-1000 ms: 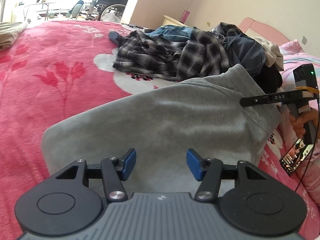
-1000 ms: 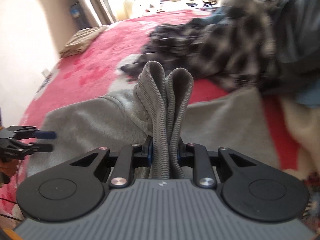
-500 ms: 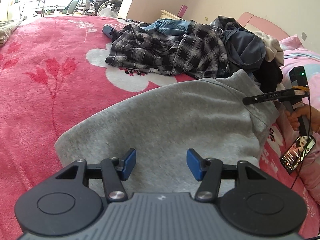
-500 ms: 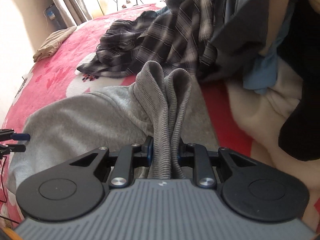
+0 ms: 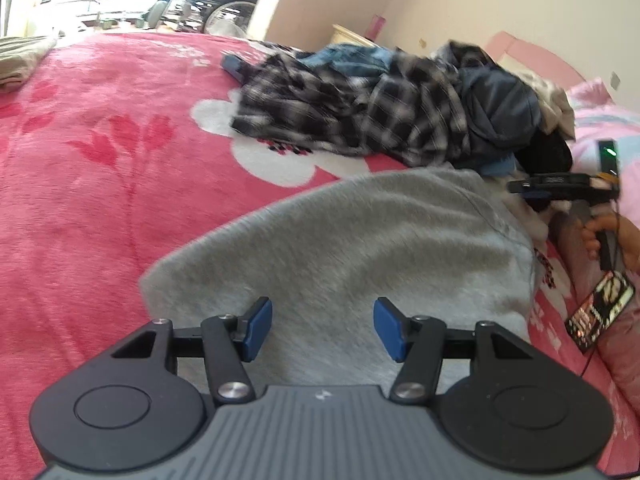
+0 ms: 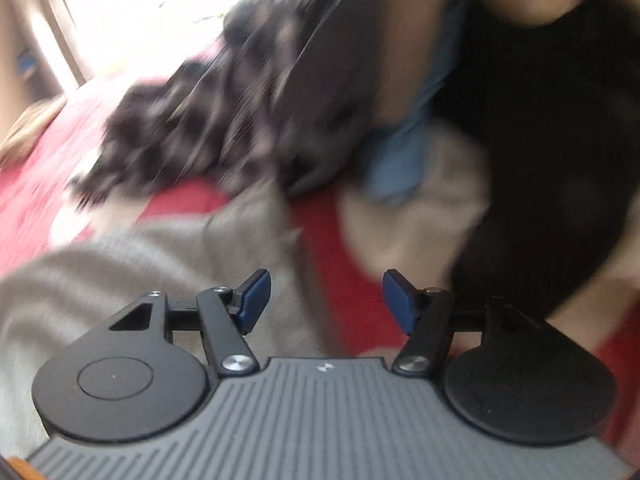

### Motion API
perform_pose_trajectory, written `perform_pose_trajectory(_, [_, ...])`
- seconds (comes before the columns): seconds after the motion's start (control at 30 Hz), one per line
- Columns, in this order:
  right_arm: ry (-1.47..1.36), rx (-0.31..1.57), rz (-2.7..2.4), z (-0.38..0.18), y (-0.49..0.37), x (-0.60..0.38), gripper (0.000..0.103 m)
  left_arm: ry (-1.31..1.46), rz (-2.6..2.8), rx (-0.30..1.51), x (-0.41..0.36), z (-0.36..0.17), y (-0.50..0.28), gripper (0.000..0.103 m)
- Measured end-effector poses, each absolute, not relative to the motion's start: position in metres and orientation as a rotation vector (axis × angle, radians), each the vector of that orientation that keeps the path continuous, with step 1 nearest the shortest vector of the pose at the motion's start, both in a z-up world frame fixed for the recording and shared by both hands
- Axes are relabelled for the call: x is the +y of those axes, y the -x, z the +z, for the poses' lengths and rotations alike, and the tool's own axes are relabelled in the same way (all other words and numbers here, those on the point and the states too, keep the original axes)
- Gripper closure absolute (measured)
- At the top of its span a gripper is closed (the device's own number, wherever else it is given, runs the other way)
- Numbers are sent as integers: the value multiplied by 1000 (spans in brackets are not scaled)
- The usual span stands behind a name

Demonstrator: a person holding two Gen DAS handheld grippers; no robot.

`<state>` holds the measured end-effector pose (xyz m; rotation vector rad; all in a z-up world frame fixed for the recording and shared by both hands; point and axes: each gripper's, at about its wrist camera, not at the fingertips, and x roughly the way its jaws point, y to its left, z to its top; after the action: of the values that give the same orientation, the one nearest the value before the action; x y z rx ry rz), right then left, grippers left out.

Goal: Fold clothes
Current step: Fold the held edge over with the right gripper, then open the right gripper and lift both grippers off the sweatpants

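- Centrally, grey sweatshirt (image 5: 360,248): spread flat and folded on the pink blanket (image 5: 100,168).
- Left gripper (image 5: 322,328): fingers wide, empty.
- Right gripper (image 6: 326,300): wide, empty.

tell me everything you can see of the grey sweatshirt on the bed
The grey sweatshirt is soft, fleecy-looking knit, lying folded and fairly flat on the pink floral blanket. A seam curves along its right edge. Its far edge lies close to the pile of plaid clothes. The left tongs hover open above its near edge; the right tongs are open, holding nothing.
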<state>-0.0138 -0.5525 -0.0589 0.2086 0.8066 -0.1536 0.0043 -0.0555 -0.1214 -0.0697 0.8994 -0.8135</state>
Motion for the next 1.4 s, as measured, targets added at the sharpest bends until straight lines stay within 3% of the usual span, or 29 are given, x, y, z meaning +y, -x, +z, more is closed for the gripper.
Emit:
perform_pose_trajectory(0.1, [-237,757,-84,-48,19,-533,47,85,-788,899,-48,-121,-7,45])
perform_pose_trajectory(0.23, [-245,848,-2,-78,-5,-507,52,98,-767,904,-40,-122,-8,45])
perform_pose_trajectory(0.27, [-248,880,-30,-91,-13,-509,56,97,-761,903,-38,-121,-8,45])
perform_pose_trajectory(0.3, [-252,902,-54,-102,-19,-515,66,97,-755,904,-35,-121,-7,45])
perform_pose_trajectory(0.4, [-281,872,-86,-104,-21,-523,69,117,-734,908,-22,-118,-7,45])
perform_pose_trajectory(0.7, [-173,772,36,-47,9,-444,67,169,-647,949,2,-126,-32,44])
perform_pose_trajectory(0.83, [-178,806,184,-52,-6,-390,67,106,-593,988,-12,-136,-57,44])
perform_pose_trajectory(1.07, [-342,867,443,-52,0,-330,66,332,-626,1155,4,-147,-86,44])
perform_pose_trajectory(1.27, [44,833,843,-38,62,-231,55,433,-665,1288,17,-158,-81,52])
perform_pose_trajectory(1.33, [255,794,920,-41,84,-199,47,417,-652,1301,13,-161,-78,60])
perform_pose_trajectory(1.4, [435,774,948,-50,100,-177,46,412,-640,1301,8,-162,-76,67])
